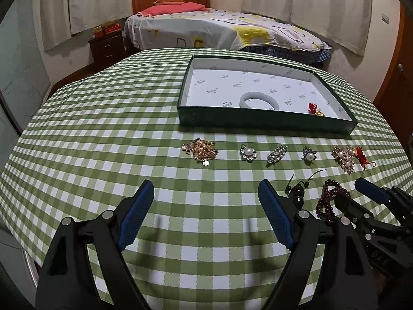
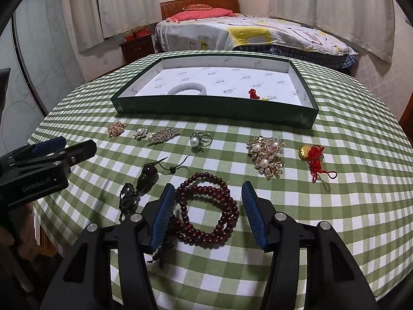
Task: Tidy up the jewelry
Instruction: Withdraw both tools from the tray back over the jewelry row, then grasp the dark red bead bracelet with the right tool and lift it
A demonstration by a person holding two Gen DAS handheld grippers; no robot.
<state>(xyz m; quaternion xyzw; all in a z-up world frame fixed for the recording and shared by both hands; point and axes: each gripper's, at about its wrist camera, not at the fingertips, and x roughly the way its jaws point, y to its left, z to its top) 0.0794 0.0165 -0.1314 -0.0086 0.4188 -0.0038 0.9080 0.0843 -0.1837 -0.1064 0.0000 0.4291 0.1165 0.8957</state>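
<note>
Down on the green checked tablecloth [image 2: 335, 206] lies the dark red bead bracelet [image 2: 209, 211], several strands of round glossy beads coiled in loose loops. It sits between the blue pads of the right gripper [image 2: 206, 214], whose jaws stand partly apart; the left pad seems to touch the beads and hides part of the coil, while the right pad is clear of them, so nothing is gripped. Just left of the beads lies a dark pendant on a black cord [image 2: 147, 178], its tassel end hard to make out.

Beyond runs a row of pieces: gold brooch [image 1: 200, 151], pearl flower [image 1: 248, 153], rhinestone clip [image 1: 277, 152], pearl ring [image 2: 198, 140], pearl cluster brooch [image 2: 265, 156] and a gold charm on red knotted cord [image 2: 316, 161].

Farther back, the green tray [image 2: 214, 108] holds a white bangle [image 2: 187, 89], half hidden by the near wall, and a small red and gold piece [image 2: 256, 95].

Over bare cloth the left gripper [image 1: 206, 214] stands wide with nothing between its pads.
</note>
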